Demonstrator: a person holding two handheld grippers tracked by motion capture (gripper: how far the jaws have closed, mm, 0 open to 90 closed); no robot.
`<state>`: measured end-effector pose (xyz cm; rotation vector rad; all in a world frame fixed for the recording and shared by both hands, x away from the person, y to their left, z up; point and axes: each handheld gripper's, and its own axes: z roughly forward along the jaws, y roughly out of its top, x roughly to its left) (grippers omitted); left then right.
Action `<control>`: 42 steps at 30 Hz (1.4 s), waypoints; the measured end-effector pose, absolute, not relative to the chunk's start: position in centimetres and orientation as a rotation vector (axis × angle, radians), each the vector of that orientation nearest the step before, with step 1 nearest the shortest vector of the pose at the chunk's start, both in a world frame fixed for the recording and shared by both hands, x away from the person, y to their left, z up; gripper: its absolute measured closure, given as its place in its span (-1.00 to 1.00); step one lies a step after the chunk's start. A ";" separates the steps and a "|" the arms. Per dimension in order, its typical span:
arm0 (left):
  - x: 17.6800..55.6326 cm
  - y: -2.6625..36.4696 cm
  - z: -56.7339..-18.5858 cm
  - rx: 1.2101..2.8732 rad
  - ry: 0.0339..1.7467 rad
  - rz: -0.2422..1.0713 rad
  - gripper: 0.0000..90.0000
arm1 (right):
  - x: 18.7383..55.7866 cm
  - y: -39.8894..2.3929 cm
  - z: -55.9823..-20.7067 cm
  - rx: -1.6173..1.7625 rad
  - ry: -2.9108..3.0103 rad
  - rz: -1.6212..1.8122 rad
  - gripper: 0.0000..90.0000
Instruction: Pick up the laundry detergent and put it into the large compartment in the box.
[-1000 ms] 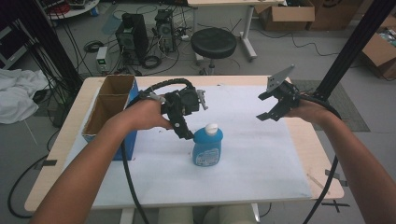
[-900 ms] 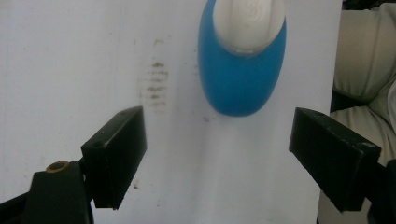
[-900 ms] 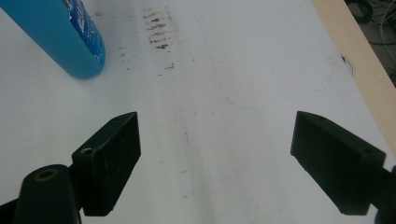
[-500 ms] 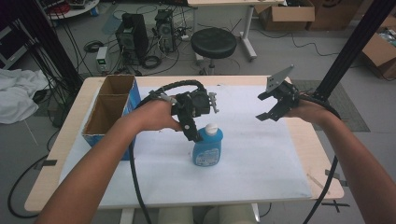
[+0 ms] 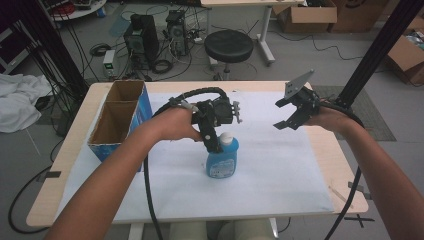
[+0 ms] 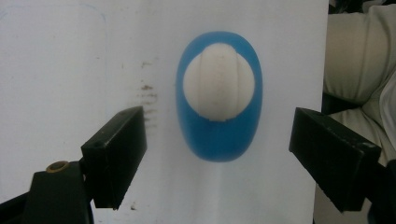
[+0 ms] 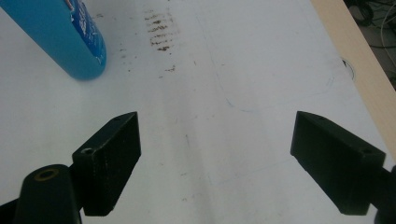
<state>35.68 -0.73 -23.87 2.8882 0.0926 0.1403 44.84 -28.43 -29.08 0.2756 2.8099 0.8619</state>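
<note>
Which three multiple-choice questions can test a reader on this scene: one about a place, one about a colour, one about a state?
1. Where is the left gripper?
A. above the blue bottle
B. inside the cardboard box
C. under the table

2. What colour is the bottle's cap?
A. red
B. white
C. black

3. How do the jaws of the right gripper stand?
A. shut on the bottle
B. shut on nothing
C. open, holding nothing

Answers:
1 A: the left gripper view looks straight down on the cap between its jaws.
2 B: the cap shows white against the blue body.
3 C: the right gripper view shows its jaws wide apart over bare paper.
</note>
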 end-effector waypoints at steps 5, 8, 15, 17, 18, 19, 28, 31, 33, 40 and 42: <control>35.9 -1.5 -24.4 2.910 0.080 0.125 -0.57 | 44.8 -28.4 -29.1 0.277 2.809 0.862 -0.65; 36.0 -2.0 -24.7 2.918 0.078 0.120 -0.57 | 44.8 -28.3 -29.1 0.276 2.810 0.863 -0.65; 36.2 -2.6 -25.2 2.932 0.069 0.112 -0.57 | 44.8 -28.3 -29.1 0.270 2.808 0.859 -0.65; 36.2 -2.6 -25.3 2.932 0.071 0.110 -0.57 | 44.8 -28.3 -29.1 0.271 2.807 0.860 -0.65; 36.3 -2.7 -25.6 2.939 0.075 0.103 -0.57 | 44.9 -28.2 -29.1 0.272 2.806 0.861 -0.65; 36.3 -2.7 -25.6 2.939 0.075 0.103 -0.57 | 44.9 -28.2 -29.1 0.272 2.806 0.861 -0.65; 36.5 -3.1 -26.9 2.951 0.076 0.089 -0.57 | 44.9 -28.0 -29.2 0.268 2.807 0.863 -0.65; 36.5 -3.3 -27.3 2.955 0.071 0.084 -0.57 | 45.0 -28.0 -29.2 0.264 2.809 0.862 -0.65; 36.5 -3.3 -27.4 2.956 0.067 0.082 -0.56 | 45.0 -27.9 -29.2 0.263 2.810 0.861 -0.65; 36.6 -3.3 -28.3 2.953 0.062 0.076 -0.56 | 45.0 -27.9 -29.3 0.265 2.812 0.861 -0.65; 36.6 -3.2 -28.4 2.947 0.065 0.075 -0.56 | 45.0 -27.9 -29.3 0.264 2.812 0.861 -0.65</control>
